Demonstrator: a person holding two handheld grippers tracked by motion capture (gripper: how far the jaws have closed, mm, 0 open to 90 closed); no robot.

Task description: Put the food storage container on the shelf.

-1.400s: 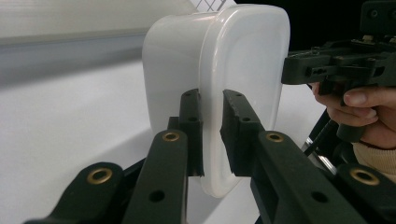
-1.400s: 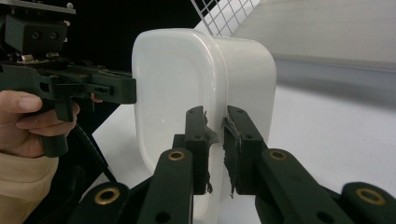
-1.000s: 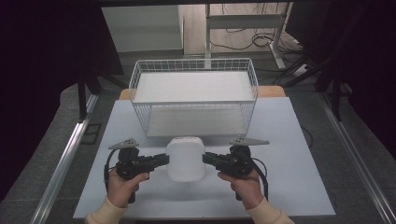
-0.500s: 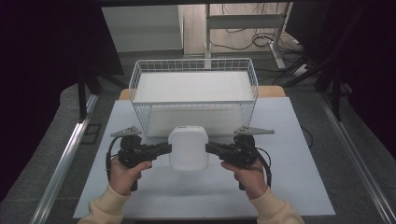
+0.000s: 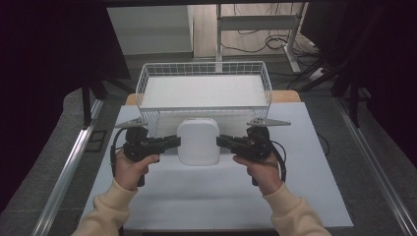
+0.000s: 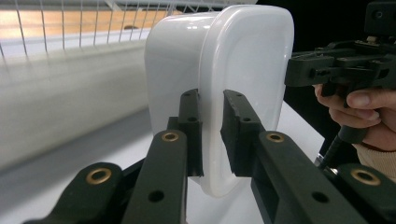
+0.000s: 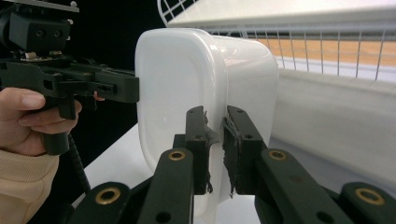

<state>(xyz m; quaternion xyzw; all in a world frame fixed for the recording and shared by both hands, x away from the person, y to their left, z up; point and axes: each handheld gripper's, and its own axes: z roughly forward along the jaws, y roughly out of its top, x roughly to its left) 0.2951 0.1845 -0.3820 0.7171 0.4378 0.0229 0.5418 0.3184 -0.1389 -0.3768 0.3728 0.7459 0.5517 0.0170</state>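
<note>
- Dark room all round, with a white desk (image 5: 305, 196) lit up in the middle and a floor with loose cables past its far edge.
- White wire basket (image 5: 204, 73) sits at the far side of the desk, just beyond both tools — its mesh wall runs close behind them in each gripper view.
- White lidded container (image 5: 198, 141) hangs right between the two tools, lifted off the desk, just in front of the basket's near wall.
- Left tool (image 6: 211, 135) is clamped on the container's rim, one jaw on each side of the lip, pads pressed tight.
- Right tool (image 7: 215, 149) is pinching the opposite rim the same way — its pads look frayed.
- Each tool is gripped by a hand in a cream sleeve; left hand (image 5: 129, 168), right hand (image 5: 259, 169).
</note>
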